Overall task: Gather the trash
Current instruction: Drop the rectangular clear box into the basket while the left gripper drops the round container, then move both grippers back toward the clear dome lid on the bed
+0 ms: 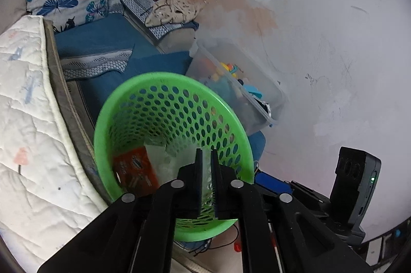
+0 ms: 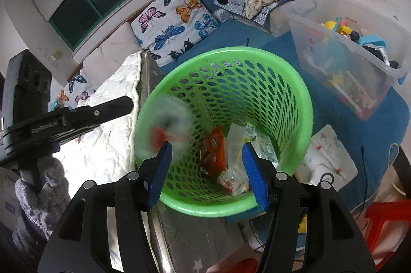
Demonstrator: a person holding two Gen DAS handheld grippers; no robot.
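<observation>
Blue bedding (image 2: 346, 124) fills the room behind our two grippers. Our left gripper (image 1: 206, 157) has its jaws nearly together with nothing between them, poised over the near rim of a green basket (image 1: 133, 96). Our right gripper (image 2: 205, 152) has its jaws apart and empty, above the same basket. A blurred, pale piece of trash (image 2: 172, 124) with a red patch shows inside it by the left wall. On the bottom lie an orange wrapper (image 2: 213, 152) and clear plastic packets (image 2: 236, 144). Beside the basket are a white quilted mattress (image 1: 28, 124), a clear toy bin (image 2: 344, 60) and a butterfly pillow (image 2: 174, 21).
</observation>
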